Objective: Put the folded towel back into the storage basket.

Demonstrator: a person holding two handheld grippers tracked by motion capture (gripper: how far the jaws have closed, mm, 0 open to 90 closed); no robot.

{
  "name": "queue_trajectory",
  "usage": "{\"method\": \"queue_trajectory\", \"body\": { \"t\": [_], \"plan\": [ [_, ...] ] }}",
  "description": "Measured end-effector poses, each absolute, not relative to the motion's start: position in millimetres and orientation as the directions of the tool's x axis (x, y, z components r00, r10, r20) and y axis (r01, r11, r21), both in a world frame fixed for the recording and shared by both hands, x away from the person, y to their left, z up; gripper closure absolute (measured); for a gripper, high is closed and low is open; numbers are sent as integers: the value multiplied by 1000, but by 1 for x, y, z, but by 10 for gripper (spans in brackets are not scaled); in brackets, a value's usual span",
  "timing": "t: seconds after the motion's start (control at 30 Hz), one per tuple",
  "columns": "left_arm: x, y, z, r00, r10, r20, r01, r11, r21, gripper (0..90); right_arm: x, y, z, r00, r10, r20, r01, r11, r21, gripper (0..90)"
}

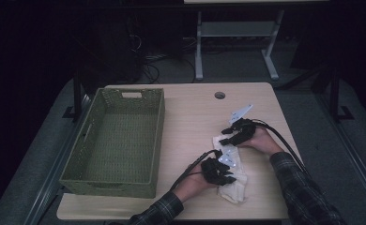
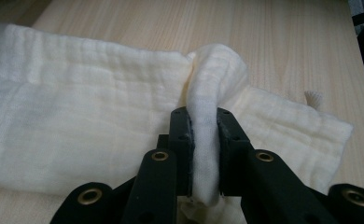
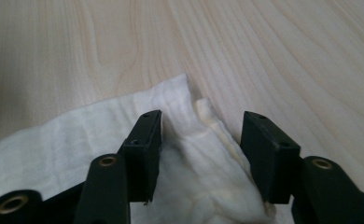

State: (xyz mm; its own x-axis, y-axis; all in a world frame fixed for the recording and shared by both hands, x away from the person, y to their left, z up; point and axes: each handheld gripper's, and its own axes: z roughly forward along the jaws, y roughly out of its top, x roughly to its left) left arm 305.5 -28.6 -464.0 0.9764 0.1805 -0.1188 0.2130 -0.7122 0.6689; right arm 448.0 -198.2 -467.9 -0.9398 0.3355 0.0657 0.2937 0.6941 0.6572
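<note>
A cream cloth (image 1: pixel 234 186) lies crumpled on the wooden table (image 1: pixel 190 112), near the front right. In the left gripper view the cloth (image 2: pixel 77 112) is spread flat, and a raised fold of it is pinched between the jaws of my left gripper (image 2: pixel 203 116), which is shut on it. In the high view my left gripper (image 1: pixel 225 178) sits at the cloth's near end and my right gripper (image 1: pixel 228 136) at its far end. My right gripper (image 3: pixel 201 126) straddles a bunched corner of the cloth (image 3: pixel 77 140); its pads stand apart from the fabric, so it is open.
A green woven basket (image 1: pixel 160 136), with nothing inside it, stands on the left half of the table. A round cable hole (image 1: pixel 219 95) sits near the far edge. Black cables trail from both grippers. Beyond the table stand white desk legs (image 1: pixel 199 47).
</note>
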Motion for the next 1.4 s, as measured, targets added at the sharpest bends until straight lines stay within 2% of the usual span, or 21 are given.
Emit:
{"method": "queue_trajectory", "body": {
  "t": [0.3, 0.47, 0.63, 1.2, 1.4],
  "plan": [
    [306, -28, -465, 975, 183, -127, 220, -701, 678, 786, 440, -204, -467, -932, 351, 91, 321, 681, 658, 724],
    [305, -29, -465, 978, 178, -105, 202, -707, 678, 791, 438, -203, -467, -923, 364, 122, 351, 673, 651, 796],
    [306, -27, -465, 981, 162, -109, 191, -698, 690, 809, 437, -204, -467, -903, 395, 168, 403, 647, 647, 808],
    [306, -14, -436, 975, 158, -154, 220, -659, 719, 812, 429, -210, -448, -901, 408, 148, 394, 626, 673, 806],
    [307, -8, -422, 970, 184, -162, 243, -648, 722, 811, 428, -208, -437, -898, 414, 147, 394, 610, 688, 806]
  ]
}}
